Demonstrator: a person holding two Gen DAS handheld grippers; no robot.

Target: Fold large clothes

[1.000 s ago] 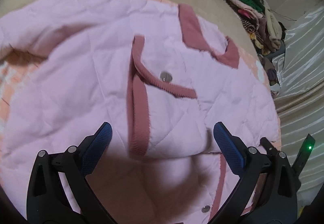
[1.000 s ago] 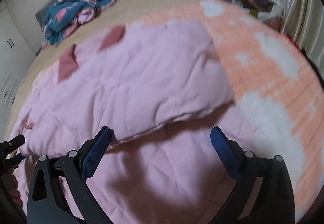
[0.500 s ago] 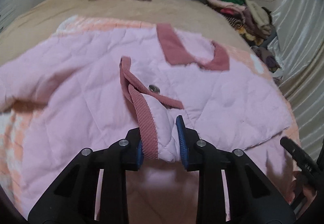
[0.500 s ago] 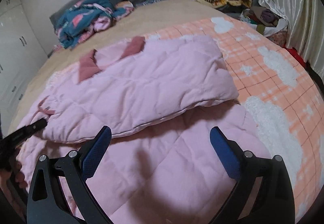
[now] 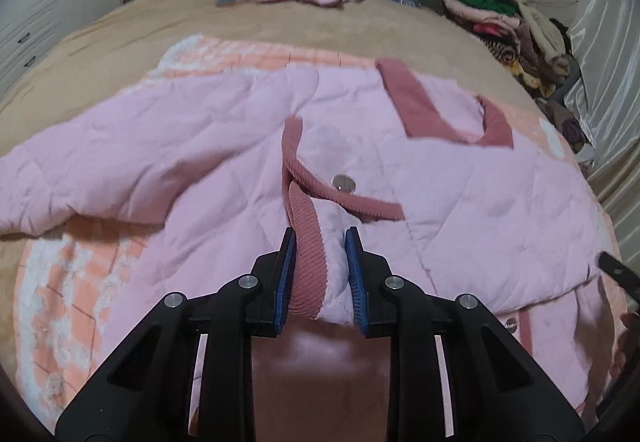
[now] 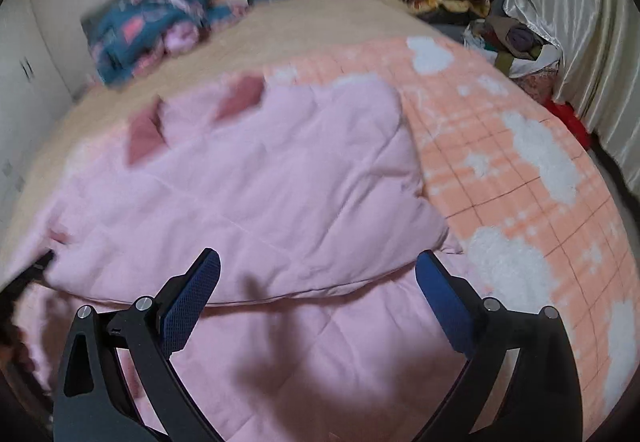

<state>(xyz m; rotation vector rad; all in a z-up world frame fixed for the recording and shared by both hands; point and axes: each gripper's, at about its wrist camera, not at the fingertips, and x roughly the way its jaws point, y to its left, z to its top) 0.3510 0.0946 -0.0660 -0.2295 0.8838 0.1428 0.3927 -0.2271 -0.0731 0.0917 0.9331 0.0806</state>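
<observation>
On the bed (image 5: 120, 38), my left gripper (image 5: 320, 262) had just clamped the jacket's (image 5: 200, 146) cuff (image 5: 306, 254); my right gripper (image 6: 316, 298) hung open, so folding could proceed.

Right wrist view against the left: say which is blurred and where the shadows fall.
Right wrist view: motion-smeared, worst at the far clothes pile; gripper shadow on the pink jacket. Left wrist view: sharp, with dark shade beneath the left gripper and fisheye bending at the edges.

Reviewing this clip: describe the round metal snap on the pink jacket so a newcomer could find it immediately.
On the bed lies a pink quilted jacket over a peach blanket. Just ahead of the left gripper, which pinches its ribbed cuff, sits the snap. It is the only shiny silver disc there, beside dusty-rose trim.
</observation>
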